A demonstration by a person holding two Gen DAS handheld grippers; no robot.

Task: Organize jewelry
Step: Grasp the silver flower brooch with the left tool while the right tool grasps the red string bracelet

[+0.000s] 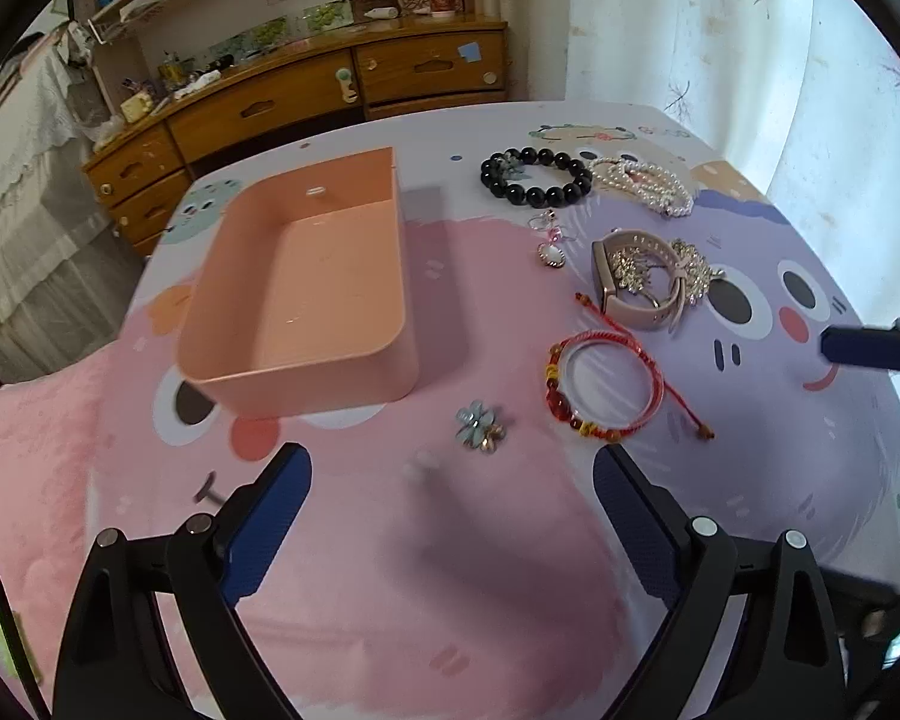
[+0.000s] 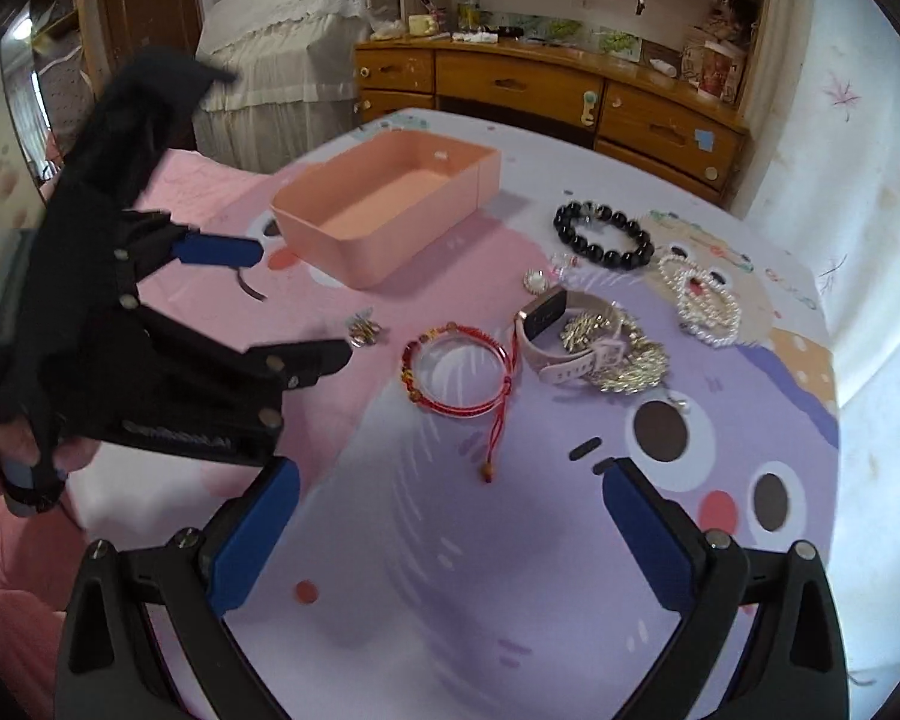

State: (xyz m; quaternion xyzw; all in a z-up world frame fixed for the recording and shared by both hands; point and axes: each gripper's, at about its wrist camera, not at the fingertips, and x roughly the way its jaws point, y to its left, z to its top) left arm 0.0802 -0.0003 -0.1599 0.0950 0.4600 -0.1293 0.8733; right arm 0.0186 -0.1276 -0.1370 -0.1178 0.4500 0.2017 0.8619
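Wooden dresser (image 1: 306,96) behind cartoon tablecloth (image 1: 390,540); floral curtain (image 1: 720,30).

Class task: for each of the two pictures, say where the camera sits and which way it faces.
Left wrist: on the left hand-held gripper, open, facing across the table at the empty orange box.
Right wrist: on the right hand-held gripper, open, facing the red bracelet; the person's left hand shows.
Shared: box, red bracelet, black bead bracelet, watch.

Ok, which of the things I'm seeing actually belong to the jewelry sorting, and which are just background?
Job:
peach box
black bead bracelet
pearl bracelet
red cord bracelet
pink watch
flower brooch
left gripper and right gripper, both open

Background:
wooden dresser
curtain
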